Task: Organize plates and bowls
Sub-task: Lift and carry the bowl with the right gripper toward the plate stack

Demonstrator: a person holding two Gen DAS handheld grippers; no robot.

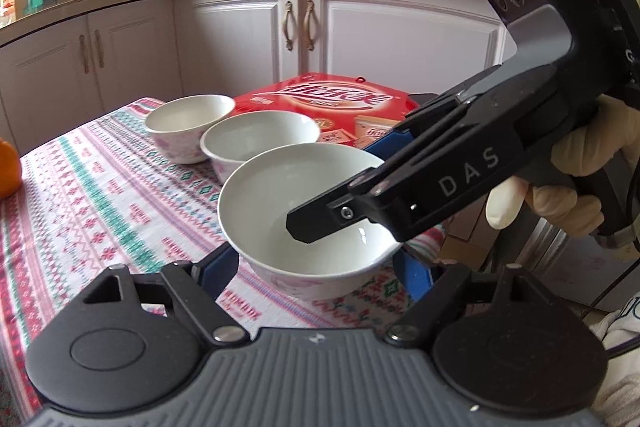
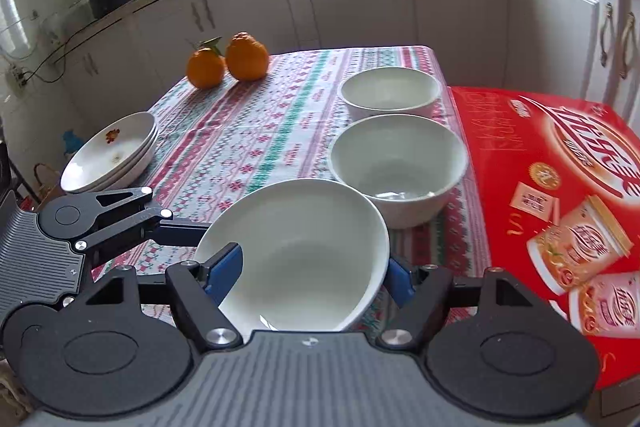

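A white bowl [image 2: 296, 251], mouth up and tilted, is held at lower centre by both grippers: the right gripper [image 2: 316, 275] is clamped across its rim, the left gripper [image 1: 320, 267] across its sides. Two more bowls [image 2: 396, 167] stand behind on a patterned tablecloth [image 2: 248, 131] in a white-cabinet kitchen. "DAS" is printed on the right gripper's body.

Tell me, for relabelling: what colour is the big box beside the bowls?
Red box, clearest in the right wrist view.
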